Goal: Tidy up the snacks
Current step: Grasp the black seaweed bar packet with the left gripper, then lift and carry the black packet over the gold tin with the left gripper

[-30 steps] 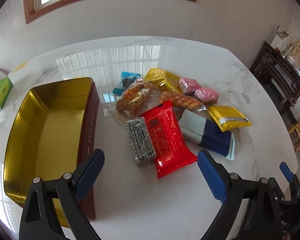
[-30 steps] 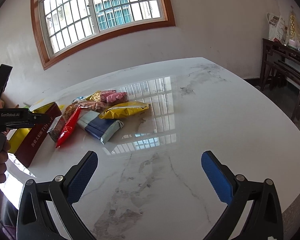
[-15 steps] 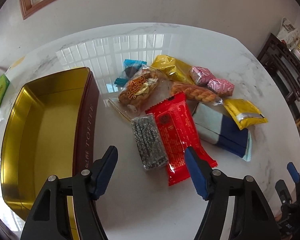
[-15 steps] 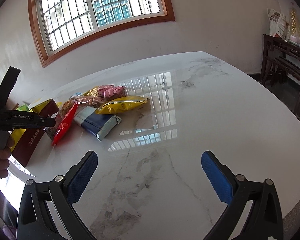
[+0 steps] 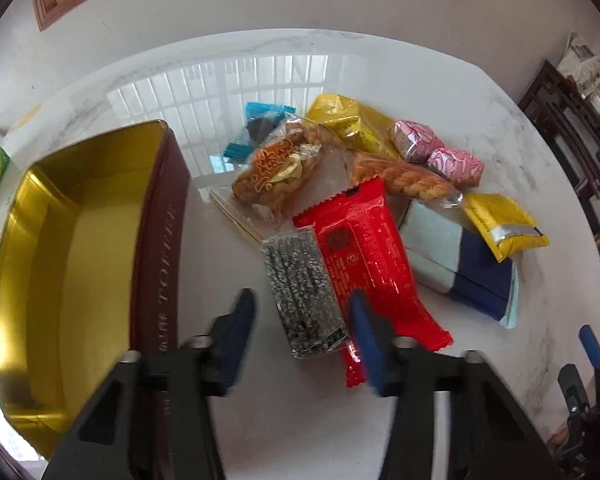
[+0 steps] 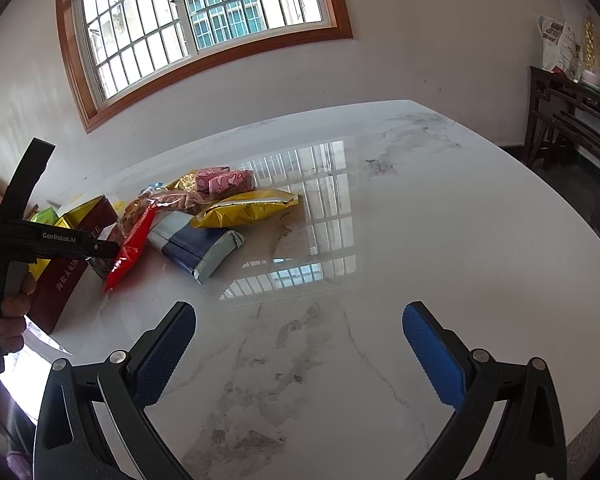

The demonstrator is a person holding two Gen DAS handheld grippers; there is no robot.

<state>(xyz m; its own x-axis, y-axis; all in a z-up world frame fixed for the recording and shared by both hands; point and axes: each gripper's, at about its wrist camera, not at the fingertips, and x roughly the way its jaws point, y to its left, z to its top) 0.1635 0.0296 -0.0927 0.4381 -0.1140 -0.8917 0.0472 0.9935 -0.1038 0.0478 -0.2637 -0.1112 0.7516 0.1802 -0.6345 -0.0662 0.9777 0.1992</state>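
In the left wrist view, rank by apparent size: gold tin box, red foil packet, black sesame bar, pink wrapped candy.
1. Gold tin box
2. Red foil packet
3. Black sesame bar
4. Either pink wrapped candy; the two look alike, and lie farther away.

Wrapped snacks beside open tin

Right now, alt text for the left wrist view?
The left hand-held gripper is closing around a clear pack of dark speckled bars beside a red packet. More snacks lie piled behind on the marble table, left of them an empty gold tin.
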